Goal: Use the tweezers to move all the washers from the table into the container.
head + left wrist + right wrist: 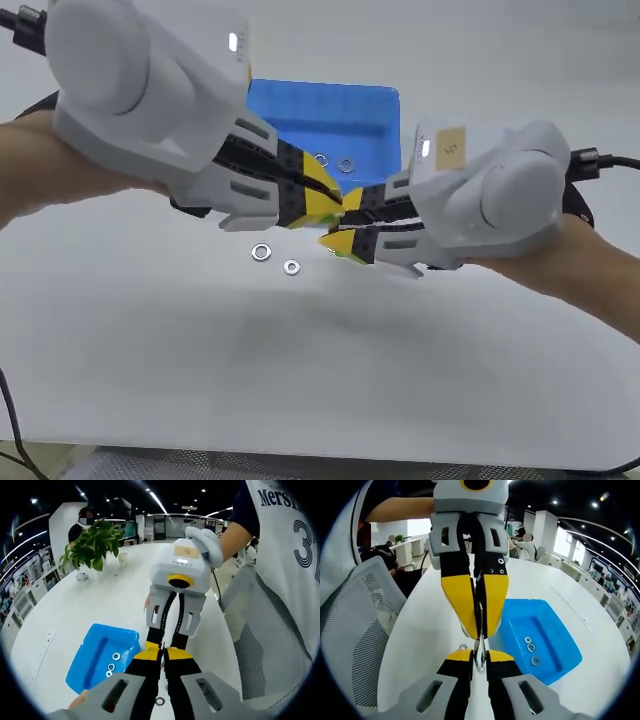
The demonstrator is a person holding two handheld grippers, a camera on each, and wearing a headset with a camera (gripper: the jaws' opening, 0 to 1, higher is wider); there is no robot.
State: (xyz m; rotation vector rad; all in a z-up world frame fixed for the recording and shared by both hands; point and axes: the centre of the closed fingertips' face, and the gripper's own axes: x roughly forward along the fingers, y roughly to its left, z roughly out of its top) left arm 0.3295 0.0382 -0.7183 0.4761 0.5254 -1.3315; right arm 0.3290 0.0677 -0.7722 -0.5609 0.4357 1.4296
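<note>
Left gripper (336, 203) sits at the upper left of our head view. Its yellow-tipped jaws are pressed together on the tweezers (479, 647), a thin metal strip we can make out between them in the right gripper view. In that view the strip's end reaches down into the gap of the right gripper (479, 659); whether those jaws pinch it, we cannot tell.

The tweezers are up off the white surface (300, 370), between the two grippers, which meet tip to tip just in front of the blue container (330, 108). Our head view loses the tweezers among the yellow tips, but it gives us two washers (261, 252) lying near each other on the surface, just below the left gripper. The right gripper view gives us three washers (531, 647) lying close together on the container's floor.

A forearm enters from each side of the head view. The grippers angle inward toward each other, with the left one slightly higher.
</note>
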